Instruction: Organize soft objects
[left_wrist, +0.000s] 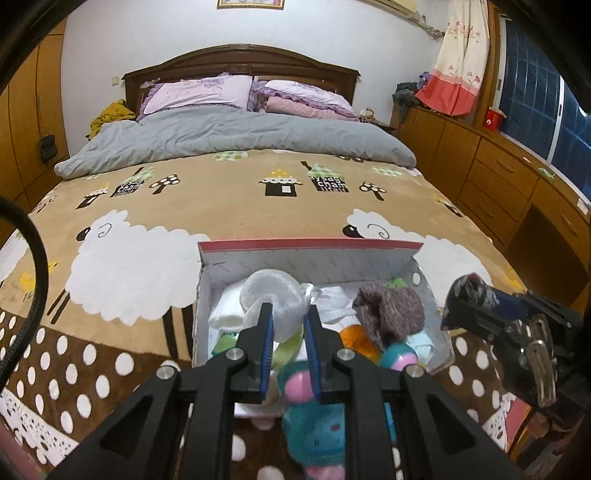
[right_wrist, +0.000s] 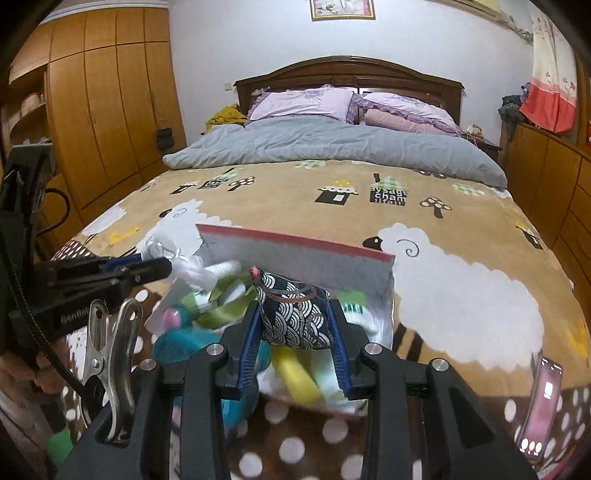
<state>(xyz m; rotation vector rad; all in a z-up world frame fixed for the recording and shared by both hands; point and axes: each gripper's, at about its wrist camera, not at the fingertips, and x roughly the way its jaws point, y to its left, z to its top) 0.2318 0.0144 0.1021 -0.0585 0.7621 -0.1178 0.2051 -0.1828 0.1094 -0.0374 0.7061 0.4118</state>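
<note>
A white box with a pink rim (left_wrist: 310, 245) (right_wrist: 295, 240) lies open on the bed and is full of soft things: a grey-brown knit piece (left_wrist: 391, 314), an orange item (left_wrist: 354, 339), white cloths and a teal and pink plush toy (left_wrist: 317, 424). My left gripper (left_wrist: 290, 314) (right_wrist: 162, 267) is shut on a white mesh pouf (left_wrist: 273, 288) (right_wrist: 188, 267), held above the box's left part. My right gripper (right_wrist: 294, 308) (left_wrist: 465, 299) is shut on a navy pouch with a silver wave pattern (right_wrist: 295, 325), held over the box's near right side.
The box sits on a tan sheep-print blanket (left_wrist: 221, 206). A phone (right_wrist: 543, 402) lies on the blanket at the near right. A grey duvet (left_wrist: 240, 136) and lilac pillows lie at the head end. Wooden drawers (left_wrist: 498, 177) stand to the right and a wardrobe (right_wrist: 110, 110) to the left.
</note>
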